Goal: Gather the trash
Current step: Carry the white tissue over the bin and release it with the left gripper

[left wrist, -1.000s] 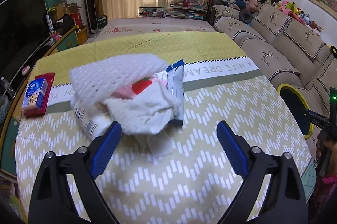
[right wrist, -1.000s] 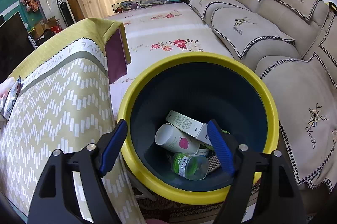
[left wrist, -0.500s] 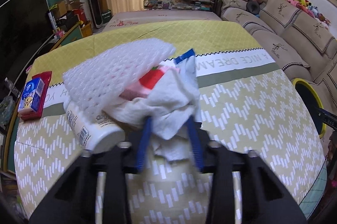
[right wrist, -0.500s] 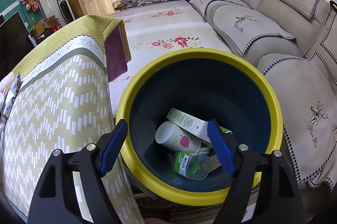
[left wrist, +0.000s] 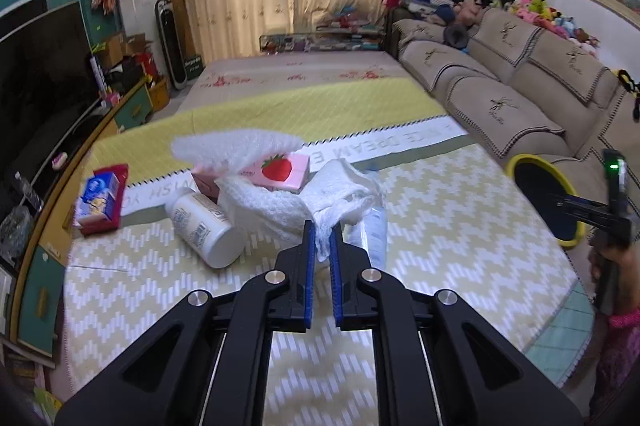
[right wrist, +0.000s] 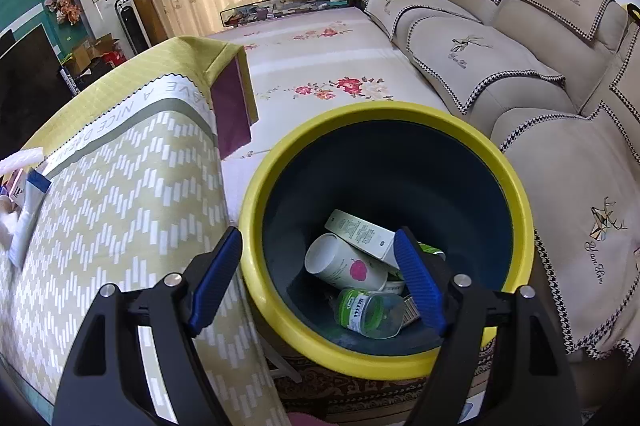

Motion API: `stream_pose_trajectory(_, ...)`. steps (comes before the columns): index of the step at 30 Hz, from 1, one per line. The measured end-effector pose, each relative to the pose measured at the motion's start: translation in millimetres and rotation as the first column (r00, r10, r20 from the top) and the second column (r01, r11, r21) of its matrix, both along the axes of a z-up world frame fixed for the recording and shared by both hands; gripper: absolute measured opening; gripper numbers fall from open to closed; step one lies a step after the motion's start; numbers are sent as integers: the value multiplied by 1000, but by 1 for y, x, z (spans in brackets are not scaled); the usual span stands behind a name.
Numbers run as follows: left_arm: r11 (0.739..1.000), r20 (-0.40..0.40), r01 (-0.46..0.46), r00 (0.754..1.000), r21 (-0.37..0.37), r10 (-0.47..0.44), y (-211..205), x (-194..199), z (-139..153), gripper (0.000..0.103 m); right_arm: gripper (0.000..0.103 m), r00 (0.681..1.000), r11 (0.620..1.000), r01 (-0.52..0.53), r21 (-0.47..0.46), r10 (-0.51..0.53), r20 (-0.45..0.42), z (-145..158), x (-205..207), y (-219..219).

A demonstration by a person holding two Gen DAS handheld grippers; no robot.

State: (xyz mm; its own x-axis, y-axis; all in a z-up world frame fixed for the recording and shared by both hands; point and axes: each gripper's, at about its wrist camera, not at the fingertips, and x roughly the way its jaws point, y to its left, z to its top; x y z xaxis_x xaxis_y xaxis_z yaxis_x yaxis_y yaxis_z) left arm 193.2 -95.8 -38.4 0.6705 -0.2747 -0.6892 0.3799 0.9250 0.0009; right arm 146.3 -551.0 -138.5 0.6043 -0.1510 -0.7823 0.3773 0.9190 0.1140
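Currently left tool (left wrist: 322, 238) pinches white tissue (left wrist: 304, 201); bottle (left wrist: 206, 226), strawberry box (left wrist: 280, 169) crowd it, wrapper (left wrist: 374, 226) probably underneath. Right tool (right wrist: 320, 266) open over bin (right wrist: 384, 358).

Black hand-held gripper (left wrist: 322, 238) arms, blue ribbed pads, silver screws

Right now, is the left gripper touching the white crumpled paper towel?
Touching. In the left wrist view the left gripper is shut on the white paper towel, its blue pads pinching a fold of it.
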Motion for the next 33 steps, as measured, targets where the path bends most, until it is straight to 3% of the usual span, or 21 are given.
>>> stream_pose_trajectory(10, 996, 102, 76, 992, -35, -72, 3, -58, 64, 7, 74, 999, 999, -33, -6, 33, 42, 18, -5, 12)
stream_pose_trajectory(17, 989, 159, 147, 977, -19, -143, -23, -75, 95, 8, 74, 999, 1000, -17, -10, 17, 52, 23, -16, 5)
stream_pose_trajectory(25, 962, 125, 273, 955, -15, -269, -81, -69, 93, 8, 74, 999, 1000, 20, -12, -20, 42, 19, -30, -8)
stream_pose_trajectory(33, 898, 68, 439, 897, -24, -436, -177, -49, 78, 8, 74, 997, 997, 71, -3, -71, 38, 14, -44, -35)
